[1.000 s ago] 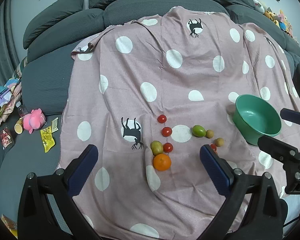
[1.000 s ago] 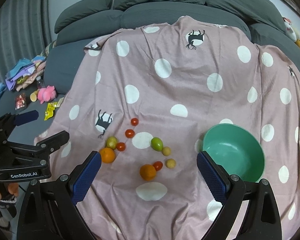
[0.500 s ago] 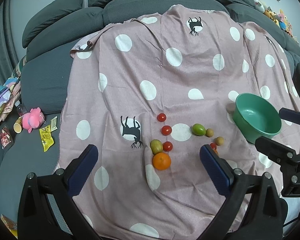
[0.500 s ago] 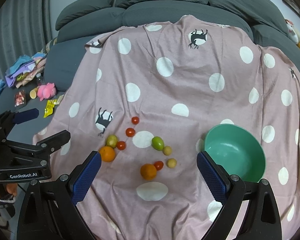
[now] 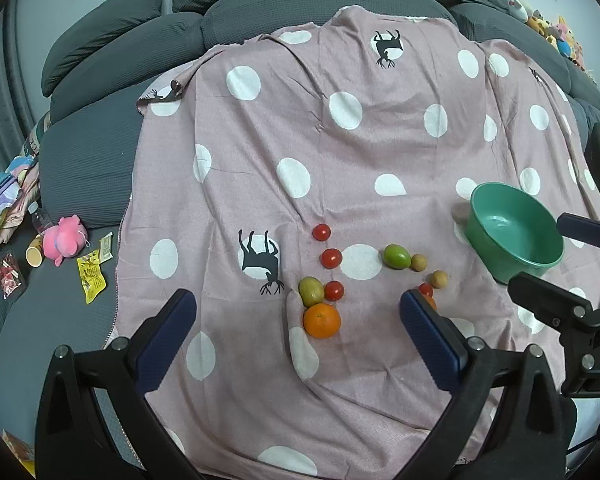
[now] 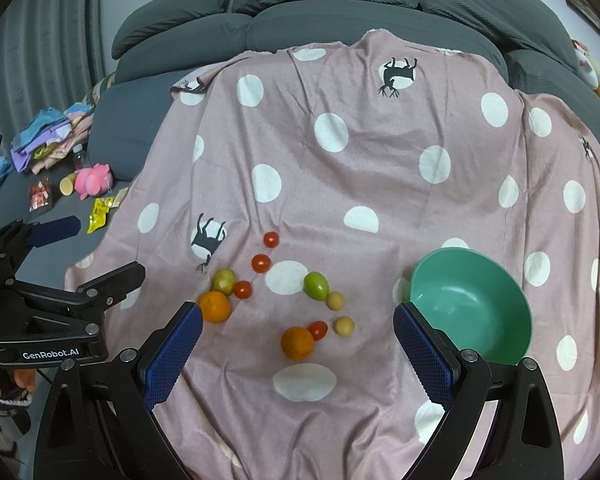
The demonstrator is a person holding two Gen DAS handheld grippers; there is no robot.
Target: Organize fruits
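Observation:
Several fruits lie on a pink polka-dot cloth (image 5: pixel 340 160): an orange (image 5: pixel 322 320) beside a yellow-green fruit (image 5: pixel 311 291), red tomatoes (image 5: pixel 331 258), a green fruit (image 5: pixel 396 256) and small tan fruits (image 5: pixel 419 262). A second orange (image 6: pixel 297 343) lies nearer the front. An empty green bowl (image 5: pixel 516 232) stands on the right, also in the right wrist view (image 6: pixel 470 308). My left gripper (image 5: pixel 296 332) is open and empty, just short of the first orange. My right gripper (image 6: pixel 298 354) is open and empty, above the second orange.
The cloth (image 6: pixel 380 160) covers a grey sofa (image 5: pixel 100 152) with cushions behind. A pink plush toy (image 5: pixel 64 240), a cup, snack packets and folded clothes (image 6: pixel 48 140) lie on the sofa at the left.
Both grippers have shifted slightly, so the scene sits a little lower in the views. The fruits and the bowl have not moved.

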